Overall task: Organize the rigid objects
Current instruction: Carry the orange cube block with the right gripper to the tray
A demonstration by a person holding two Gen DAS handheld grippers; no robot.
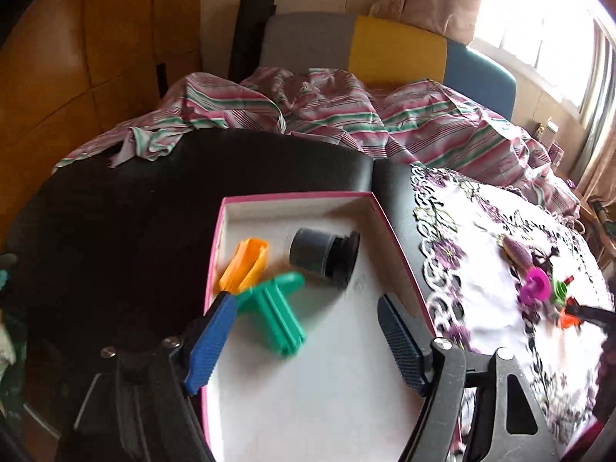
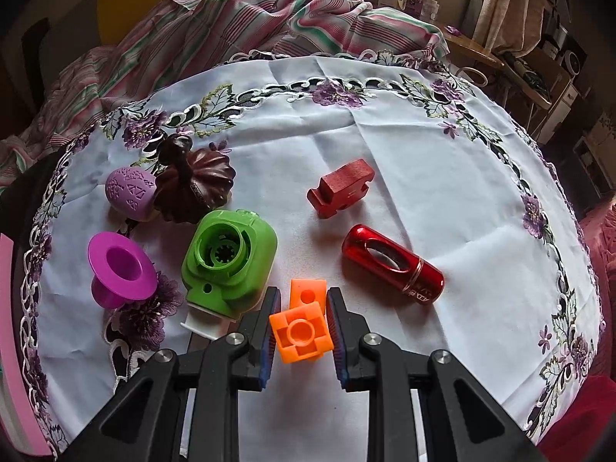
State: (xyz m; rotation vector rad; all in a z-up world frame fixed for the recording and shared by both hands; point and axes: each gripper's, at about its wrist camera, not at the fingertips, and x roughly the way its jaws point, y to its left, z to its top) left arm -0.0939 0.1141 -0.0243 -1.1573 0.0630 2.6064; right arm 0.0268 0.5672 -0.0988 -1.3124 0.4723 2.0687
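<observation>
My left gripper (image 1: 308, 315) is open above a pink-edged white box (image 1: 231, 208). A green plastic piece (image 1: 275, 310), blurred, lies between the fingers over the box floor. An orange piece (image 1: 244, 265) and a dark grey cylinder (image 1: 321, 252) lie in the box. My right gripper (image 2: 302, 321) is shut on an orange block (image 2: 302, 327) over the flowered cloth (image 2: 423, 161). Around it lie a green housing (image 2: 227, 261), a magenta spool (image 2: 119, 269), a purple egg (image 2: 129, 192), a dark pumpkin (image 2: 192, 184), a red block (image 2: 340, 188) and a red metal capsule (image 2: 392, 265).
The box sits on a black round table (image 1: 115, 211). A striped sheet (image 1: 346, 115) is bunched behind it on a sofa. Shelves and boxes (image 2: 539, 69) stand at the far right. The box's pink edge (image 2: 7, 346) shows at the left of the right wrist view.
</observation>
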